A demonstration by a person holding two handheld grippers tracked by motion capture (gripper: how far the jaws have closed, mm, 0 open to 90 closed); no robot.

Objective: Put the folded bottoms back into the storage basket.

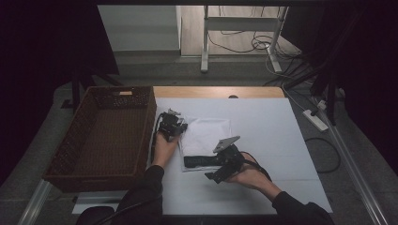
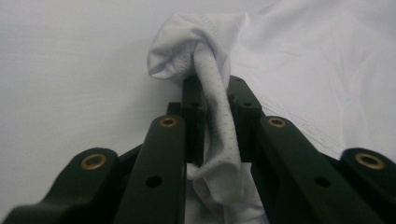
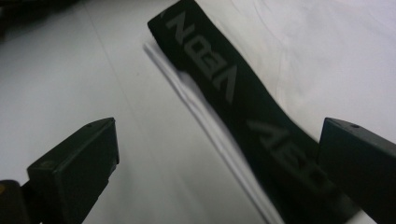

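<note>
Black left gripper (image 2: 212, 100) pinches white knit garment (image 1: 206, 133); right gripper (image 3: 215, 163) gapes astride its black waistband (image 3: 233, 93).

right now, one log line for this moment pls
left gripper: shut on white garment corner | right gripper: open, jaws astride black waistband | wicker basket: left of garment | stage: folding

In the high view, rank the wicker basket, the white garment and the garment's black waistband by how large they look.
1. Wicker basket, clearly the largest.
2. White garment.
3. Black waistband, a narrow strip along the garment's near edge, partly hidden by the right claw.
</note>
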